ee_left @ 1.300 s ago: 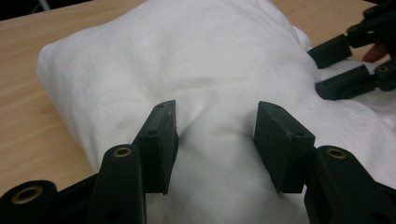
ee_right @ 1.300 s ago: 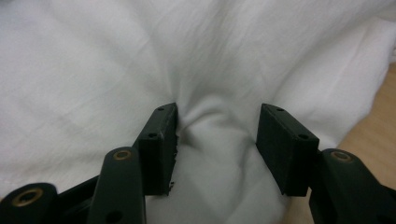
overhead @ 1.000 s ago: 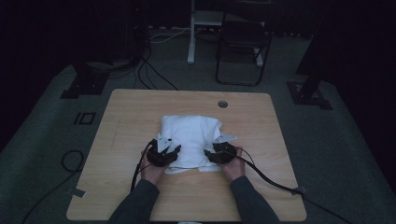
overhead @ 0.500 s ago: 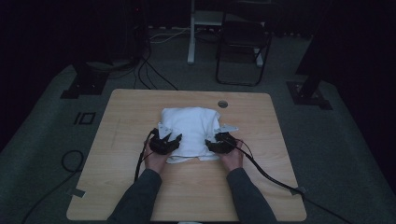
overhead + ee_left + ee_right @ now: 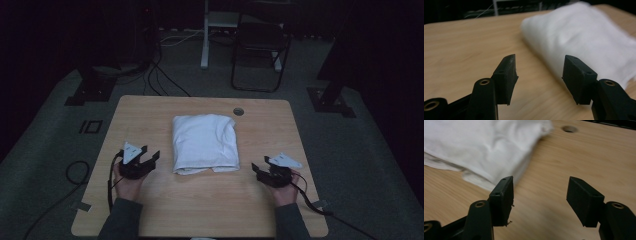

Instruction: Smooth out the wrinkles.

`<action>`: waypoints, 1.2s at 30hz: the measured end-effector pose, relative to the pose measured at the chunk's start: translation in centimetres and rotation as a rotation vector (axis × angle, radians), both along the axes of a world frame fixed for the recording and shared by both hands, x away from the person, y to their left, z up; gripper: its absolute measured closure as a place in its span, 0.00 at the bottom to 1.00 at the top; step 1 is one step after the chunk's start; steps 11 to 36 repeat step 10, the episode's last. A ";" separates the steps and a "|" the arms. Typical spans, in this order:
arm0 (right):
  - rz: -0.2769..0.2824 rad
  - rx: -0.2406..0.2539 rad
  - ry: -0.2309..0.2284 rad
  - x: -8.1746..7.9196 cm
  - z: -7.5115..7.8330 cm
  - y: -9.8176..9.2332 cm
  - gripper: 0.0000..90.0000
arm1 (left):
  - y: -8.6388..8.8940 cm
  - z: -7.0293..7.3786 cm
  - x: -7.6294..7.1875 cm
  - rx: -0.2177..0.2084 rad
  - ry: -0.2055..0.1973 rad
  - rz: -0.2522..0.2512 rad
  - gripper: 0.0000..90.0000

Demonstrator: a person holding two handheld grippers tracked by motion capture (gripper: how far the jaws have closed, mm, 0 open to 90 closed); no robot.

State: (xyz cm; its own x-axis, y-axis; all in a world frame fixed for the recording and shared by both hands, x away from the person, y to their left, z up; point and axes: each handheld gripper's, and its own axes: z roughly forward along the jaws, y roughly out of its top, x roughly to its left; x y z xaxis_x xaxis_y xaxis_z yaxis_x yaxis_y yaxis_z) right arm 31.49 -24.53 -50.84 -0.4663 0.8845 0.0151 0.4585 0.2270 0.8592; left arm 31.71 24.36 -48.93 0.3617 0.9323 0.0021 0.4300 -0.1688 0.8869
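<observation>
A folded white towel [image 5: 205, 142] lies in the middle of the wooden table [image 5: 200, 205]. My left gripper [image 5: 151, 151] is held to the towel's left, apart from it, open and empty. My right gripper [image 5: 260, 164] is off the towel's right near corner, also open and empty. Both pairs of jaws have just been opening, with nothing between them. In the left gripper view the jaws [image 5: 539, 72] frame bare wood, with the towel [image 5: 584, 37] beyond on the right. In the right gripper view the jaws [image 5: 540, 195] stand over wood, the towel [image 5: 481, 147] at upper left.
A round cable hole [image 5: 238, 111] is in the tabletop behind the towel, also seen in the right gripper view [image 5: 569, 129]. A dark chair [image 5: 260, 45] and stand legs are on the floor beyond the table. A cable loop [image 5: 75, 172] lies on the floor at left.
Both grippers have left the towel's near edge and moved outward and back toward the person, left one to the left, right one to the right. The towel now lies folded and free.
</observation>
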 end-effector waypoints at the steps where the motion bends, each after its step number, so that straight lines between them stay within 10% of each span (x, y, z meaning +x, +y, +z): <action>1: -0.026 0.015 0.002 -0.5 -0.1 -1.0 0.42 | 0.8 -0.2 -0.4 0.005 0.000 0.016 0.49; 10: -0.119 0.093 0.028 -0.8 -0.7 -4.1 0.41 | 6.1 -0.4 -2.1 -0.047 0.003 0.150 0.49; 36: -0.119 0.093 0.028 -0.8 -0.7 -4.1 0.41 | 6.1 -0.4 -2.1 -0.047 0.003 0.150 0.49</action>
